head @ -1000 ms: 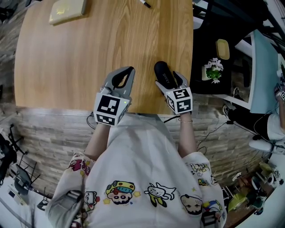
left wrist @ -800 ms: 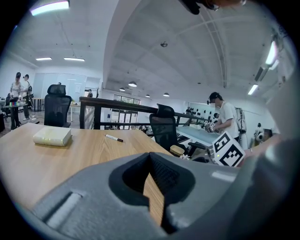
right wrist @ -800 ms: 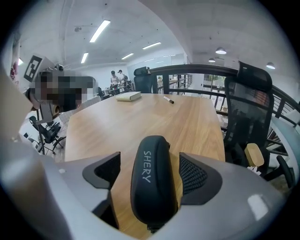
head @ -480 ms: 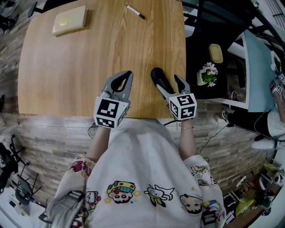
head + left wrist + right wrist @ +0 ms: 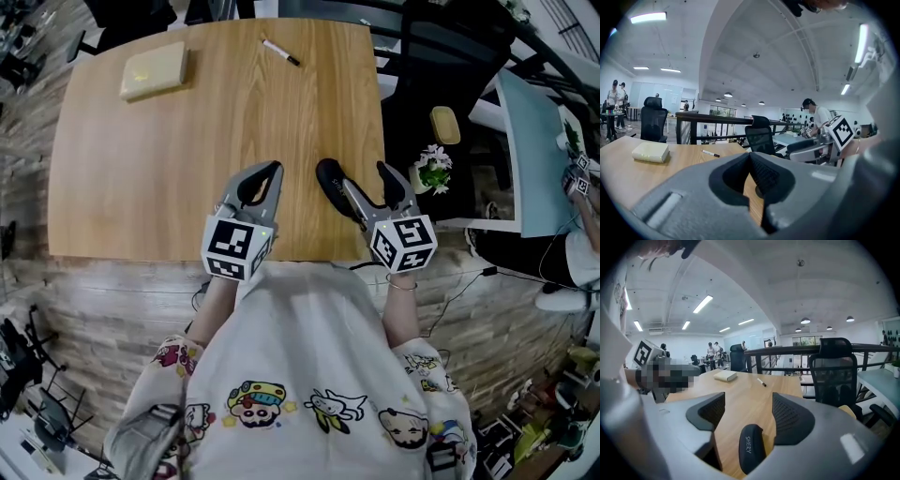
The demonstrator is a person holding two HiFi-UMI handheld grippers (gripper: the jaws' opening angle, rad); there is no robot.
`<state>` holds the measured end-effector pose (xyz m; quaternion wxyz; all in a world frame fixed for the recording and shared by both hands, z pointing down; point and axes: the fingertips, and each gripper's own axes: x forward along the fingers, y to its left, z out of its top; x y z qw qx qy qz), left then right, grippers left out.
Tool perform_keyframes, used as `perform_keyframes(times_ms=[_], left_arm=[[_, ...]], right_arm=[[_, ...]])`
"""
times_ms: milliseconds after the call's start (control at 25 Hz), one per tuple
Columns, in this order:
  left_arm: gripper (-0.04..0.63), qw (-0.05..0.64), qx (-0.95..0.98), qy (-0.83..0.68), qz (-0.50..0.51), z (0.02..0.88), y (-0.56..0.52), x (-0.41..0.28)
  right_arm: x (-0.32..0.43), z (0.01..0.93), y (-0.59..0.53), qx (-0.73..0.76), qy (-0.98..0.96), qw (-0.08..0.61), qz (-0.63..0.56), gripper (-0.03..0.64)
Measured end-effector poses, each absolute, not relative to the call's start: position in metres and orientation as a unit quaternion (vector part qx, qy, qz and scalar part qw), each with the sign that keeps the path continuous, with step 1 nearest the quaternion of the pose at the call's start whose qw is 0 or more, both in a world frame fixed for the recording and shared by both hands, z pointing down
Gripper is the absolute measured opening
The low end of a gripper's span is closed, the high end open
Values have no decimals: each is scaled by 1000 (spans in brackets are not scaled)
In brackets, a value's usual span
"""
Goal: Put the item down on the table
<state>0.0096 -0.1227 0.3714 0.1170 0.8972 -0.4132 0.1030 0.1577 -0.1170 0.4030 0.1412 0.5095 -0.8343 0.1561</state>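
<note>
Looks like a put-down all but finished: black oblong case (image 5: 327, 174) lying on the wooden table (image 5: 187, 159) close to the near edge, free of both pads. Finish it cleanly. Raise the right gripper (image 5: 366, 178) straight up and back toward the body, never sideways, given its left jaw overlapping the case's near end in the head view. Jaws well apart, having just been closing a little, with the case low between them in the right gripper view and seemingly untouched. Hold off closing any further until clear of the case, or risk catching an end and dragging it toward the table edge. Leave the left gripper (image 5: 270, 171) alone: jaws together, tips meeting, nothing between.

As for pose: both grippers held side by side in front of the torso, above the near table edge, marker cubes toward the body. Both pointing away across the table and tipped a little downward, with the right set just beside the table's right-hand side.
</note>
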Motion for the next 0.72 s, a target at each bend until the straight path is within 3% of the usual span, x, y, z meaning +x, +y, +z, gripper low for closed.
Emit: perform_keyframes(times_ms=[720], left_arm=[[0, 107, 902, -409, 92, 354, -120, 15]], right_arm=[[171, 348, -103, 532, -839, 55, 103, 100]])
